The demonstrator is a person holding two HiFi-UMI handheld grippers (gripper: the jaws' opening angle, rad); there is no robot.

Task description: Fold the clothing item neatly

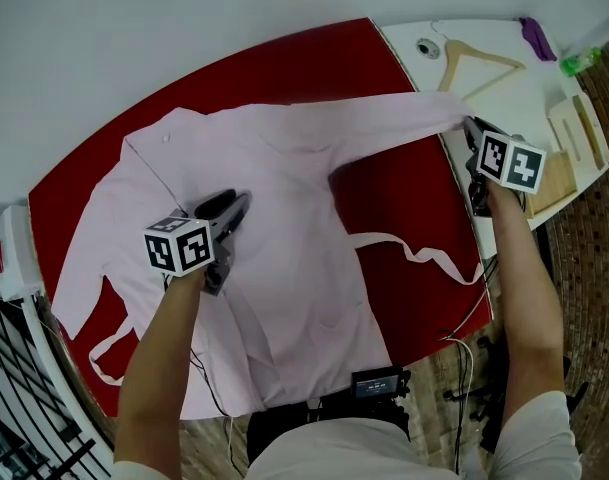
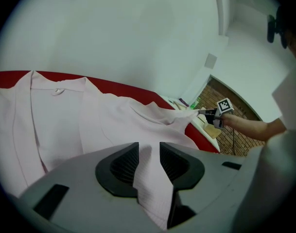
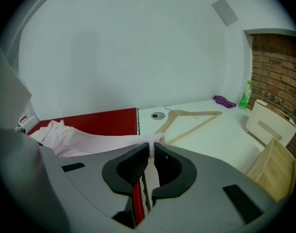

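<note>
Red table (image 1: 409, 193) has the pink shirt (image 1: 284, 198) spread open across its middle, seemingly nothing folded yet; left hand-held gripper (image 1: 236, 204) pinches body cloth, right hand-held gripper (image 1: 471, 128) is clamped on the sleeve (image 1: 384, 128) end, stretched toward the table's right edge.

Plain white wall (image 3: 128, 47) all along the back, pretty evenly lit, no harsh shadows anywhere. Off to the right it turns into exposed brick wall (image 3: 276, 76). The tabletop (image 1: 284, 63) is covered in deep red, and a white tabletop section (image 1: 504, 98) butts up against its right end. Floor (image 1: 429, 358) looks like brownish wood. There's a black wire rack (image 1: 14, 398) down in the left corner.
</note>
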